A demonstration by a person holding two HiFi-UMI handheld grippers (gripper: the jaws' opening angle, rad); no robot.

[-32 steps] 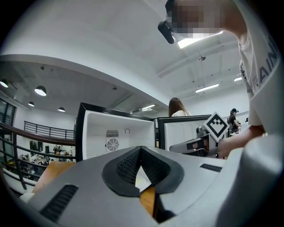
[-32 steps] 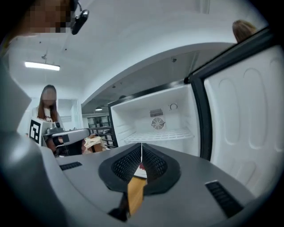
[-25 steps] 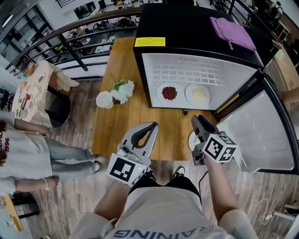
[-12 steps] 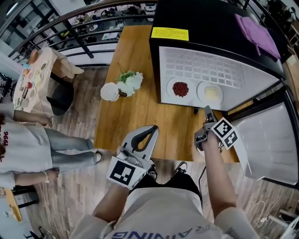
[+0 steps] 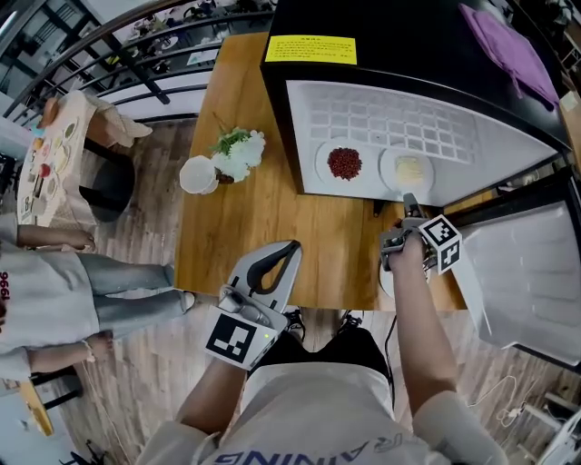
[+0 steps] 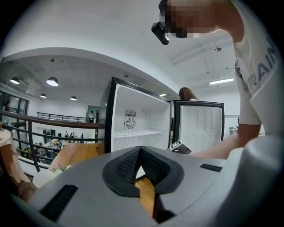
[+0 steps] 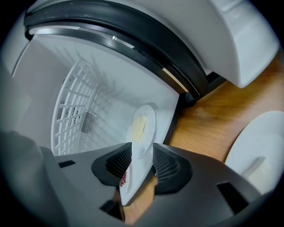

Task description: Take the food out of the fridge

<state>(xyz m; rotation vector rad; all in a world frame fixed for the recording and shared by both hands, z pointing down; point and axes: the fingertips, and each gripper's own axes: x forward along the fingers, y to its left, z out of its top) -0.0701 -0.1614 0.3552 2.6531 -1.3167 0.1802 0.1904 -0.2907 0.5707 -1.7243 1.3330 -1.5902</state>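
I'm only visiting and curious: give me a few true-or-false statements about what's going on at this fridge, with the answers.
1. The fridge stands with its door open. True.
2. Three plates sit inside it. False: there are two, a plate of red beans and a plate of yellow food.
3. A purple cloth lies on top of the fridge. True.
4. The left claw holds a plate. False: it is shut and empty.

The right gripper (image 5: 410, 203), its jaws just opened wider, reaches into the open fridge (image 5: 399, 36), tips at the near rim of the yellow-food plate (image 5: 407, 166). The red-food plate (image 5: 344, 163) lies just beside it, toward the left gripper (image 5: 291, 248), which hovers over the desk (image 5: 236, 236) edge.
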